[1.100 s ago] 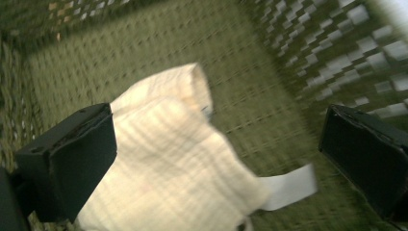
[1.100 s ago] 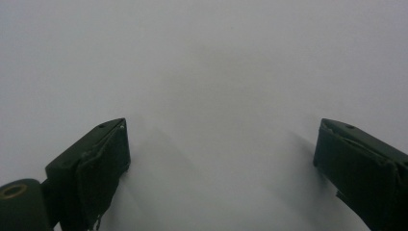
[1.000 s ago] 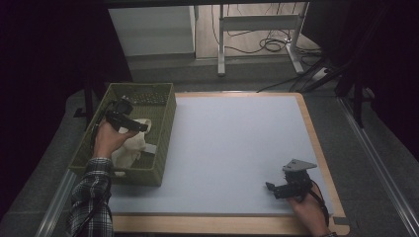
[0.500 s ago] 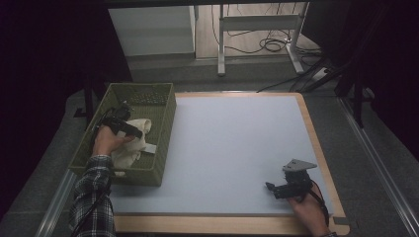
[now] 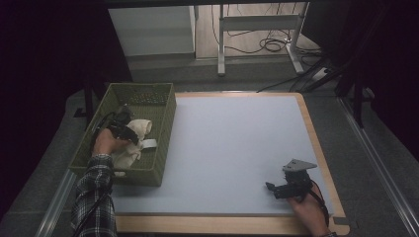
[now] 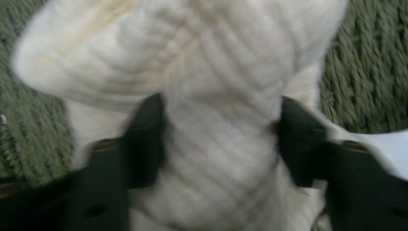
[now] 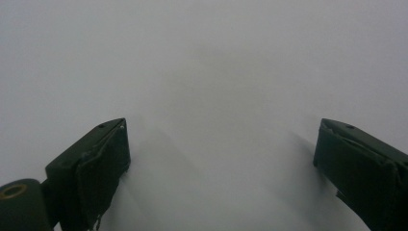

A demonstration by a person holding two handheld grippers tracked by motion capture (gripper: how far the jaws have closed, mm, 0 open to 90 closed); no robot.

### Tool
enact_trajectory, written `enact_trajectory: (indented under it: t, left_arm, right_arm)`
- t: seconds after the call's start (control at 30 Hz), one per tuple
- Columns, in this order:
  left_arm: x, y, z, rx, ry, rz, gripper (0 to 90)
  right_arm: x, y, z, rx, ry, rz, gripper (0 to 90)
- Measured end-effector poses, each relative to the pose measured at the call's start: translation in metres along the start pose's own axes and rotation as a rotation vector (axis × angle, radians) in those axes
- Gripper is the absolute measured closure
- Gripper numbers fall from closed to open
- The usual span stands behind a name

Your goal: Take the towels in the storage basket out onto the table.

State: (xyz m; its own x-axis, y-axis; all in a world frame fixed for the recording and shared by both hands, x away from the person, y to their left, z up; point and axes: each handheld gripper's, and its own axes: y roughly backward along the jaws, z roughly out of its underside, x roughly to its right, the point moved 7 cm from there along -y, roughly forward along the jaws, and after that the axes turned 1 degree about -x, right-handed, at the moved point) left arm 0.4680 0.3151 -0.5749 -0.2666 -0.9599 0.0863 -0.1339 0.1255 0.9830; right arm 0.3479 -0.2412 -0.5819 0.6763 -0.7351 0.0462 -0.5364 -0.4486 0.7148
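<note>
A cream ribbed knit cloth (image 5: 141,127) lies bunched in a green woven basket (image 5: 165,123) at the table's left. My left gripper (image 5: 129,134) reaches down into the basket. Its jaws have just been closing, and in the left gripper view both black pads (image 6: 149,139) press into a fold of the cloth (image 6: 216,72). My right gripper (image 5: 271,187) rests low over the white table surface (image 5: 232,143) near the front right corner. Its jaws stand wide apart with nothing between them, as the right gripper (image 7: 221,139) view confirms.
A white strip (image 5: 149,143) lies beside the cloth inside the basket. A wooden border (image 5: 316,143) frames the white surface. Beyond the far edge stand a grey cabinet (image 5: 153,29) and metal table legs with cables (image 5: 267,44) on the floor.
My left hand has sunk lower into the basket, and its jaws have gone from wide apart to pinching the cloth. The right hand has kept still.
</note>
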Motion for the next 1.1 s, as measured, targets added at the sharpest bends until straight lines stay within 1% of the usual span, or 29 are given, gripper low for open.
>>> enact_trajectory:
  t: [0.03, 0.1, 0.13, 0.17, 0.2, 0.27, 0.3, 0.33, 0.37, 0.5, 0.57, 0.67, 0.73, 0.8, 0.83, 0.87, 0.9, 0.93, 0.97, 1.0, 1.1]
  left_arm:
    - [0.001, 0.001, 0.0, -0.004, -0.005, 0.007, 61.9]
    - [0.001, 0.002, 0.001, -0.009, -0.008, 0.0, 72.1]
    - [0.002, 0.003, 0.001, -0.014, -0.016, -0.003, 73.9]
    - [0.002, 0.003, 0.001, -0.008, -0.007, 0.0, 75.0]
    - [0.002, 0.004, 0.001, -0.004, -0.01, -0.004, 75.7]
    - [0.002, 0.008, 0.0, 0.014, -0.011, -0.003, 76.3]
    - [0.002, 0.008, 0.0, 0.014, -0.011, -0.003, 76.3]
    - [0.001, 0.013, -0.001, 0.053, -0.01, 0.007, 76.3]
    - [0.001, 0.017, -0.002, 0.074, -0.008, 0.014, 76.2]
    - [0.0, 0.029, -0.001, 0.124, -0.008, 0.027, 75.7]
    - [0.0, 0.039, 0.0, 0.157, -0.001, 0.042, 75.7]
    - [0.002, 0.055, 0.001, 0.2, -0.004, 0.054, 75.7]
    - [0.003, 0.064, 0.001, 0.225, -0.015, 0.043, 75.6]
    - [0.006, 0.073, 0.002, 0.249, -0.026, 0.052, 75.5]
    - [0.006, 0.073, 0.002, 0.249, -0.026, 0.052, 75.4]
    - [0.01, 0.083, 0.002, 0.269, -0.04, 0.046, 75.4]
    - [0.011, 0.087, 0.003, 0.278, -0.045, 0.044, 75.4]
    - [0.012, 0.091, 0.003, 0.285, -0.052, 0.043, 75.4]
    - [0.012, 0.091, 0.003, 0.285, -0.052, 0.043, 75.3]
    - [0.015, 0.098, 0.004, 0.298, -0.063, 0.043, 75.3]
    - [0.018, 0.112, 0.005, 0.32, -0.071, 0.042, 75.3]
  right_arm:
    - [0.0, 0.0, 0.0, 0.0, 0.0, 0.0, 5.7]
    - [0.0, 0.0, 0.0, 0.0, 0.0, 0.0, 5.8]
    - [0.0, 0.0, 0.0, 0.0, 0.001, 0.0, 5.7]
    - [0.0, 0.0, 0.0, 0.0, 0.001, 0.0, 5.7]
    - [0.0, 0.0, 0.0, 0.0, 0.001, 0.0, 5.8]
    - [0.0, 0.0, 0.0, 0.0, 0.0, 0.0, 5.8]
    - [0.0, 0.0, 0.0, 0.0, 0.0, 0.0, 5.8]
    - [0.0, 0.0, 0.0, 0.0, 0.0, 0.0, 5.8]
    - [0.0, 0.0, 0.0, 0.0, 0.0, 0.0, 5.7]
    - [0.0, 0.0, 0.0, 0.0, 0.0, 0.0, 5.7]
    - [0.0, 0.0, 0.0, 0.0, 0.001, 0.0, 5.8]
    - [0.0, 0.0, 0.0, 0.0, 0.0, 0.0, 5.7]
    - [0.0, 0.0, 0.0, 0.0, 0.0, 0.0, 5.7]
    - [0.0, 0.0, 0.0, 0.0, 0.0, 0.0, 5.7]
    - [0.0, 0.0, 0.0, 0.0, 0.0, 0.0, 5.8]
    - [0.0, 0.0, 0.0, -0.001, 0.0, 0.0, 5.7]
    - [0.0, 0.0, 0.0, -0.001, 0.0, 0.0, 5.7]
    - [0.0, 0.0, 0.0, -0.001, 0.001, 0.0, 5.7]
    - [0.0, 0.0, 0.0, -0.001, 0.001, 0.0, 5.7]
    - [0.0, 0.0, 0.0, -0.001, 0.001, 0.0, 5.7]
    - [0.0, 0.0, 0.0, -0.001, 0.001, 0.0, 5.7]
